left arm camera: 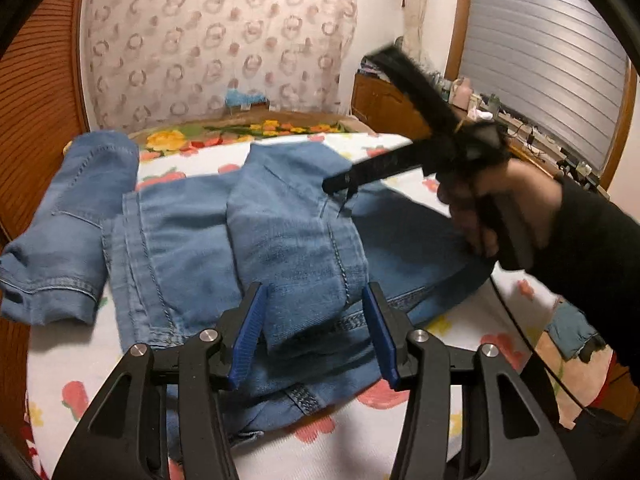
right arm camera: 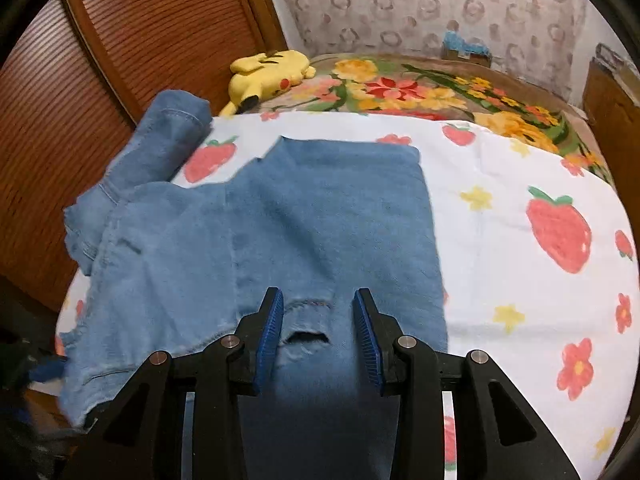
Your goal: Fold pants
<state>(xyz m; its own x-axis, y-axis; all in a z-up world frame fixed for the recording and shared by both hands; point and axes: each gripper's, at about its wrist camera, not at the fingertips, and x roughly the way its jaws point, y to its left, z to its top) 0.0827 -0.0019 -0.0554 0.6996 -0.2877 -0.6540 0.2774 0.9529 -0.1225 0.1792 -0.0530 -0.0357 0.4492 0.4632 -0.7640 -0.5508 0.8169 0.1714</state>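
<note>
Light blue denim pants [left arm camera: 240, 240] lie partly folded on a strawberry-print sheet [left arm camera: 72, 356]; they also show in the right wrist view [right arm camera: 320, 220]. A folded flap lies between the jaws of my left gripper [left arm camera: 314, 300], which is open just above the denim. My right gripper [right arm camera: 318, 308] is open over the pants near a torn slit [right arm camera: 304, 338]. In the left wrist view the right gripper [left arm camera: 348, 180] is blurred, held by a hand over the far side of the pants. A rolled bundle of the same denim [left arm camera: 80, 208] lies at the left.
A yellow plush toy [right arm camera: 268, 76] lies at the back left by the wooden slatted door [right arm camera: 132, 36]. A floral blanket [right arm camera: 420, 84] covers the far end of the bed. A wooden cabinet [left arm camera: 384, 100] with clutter stands at the right.
</note>
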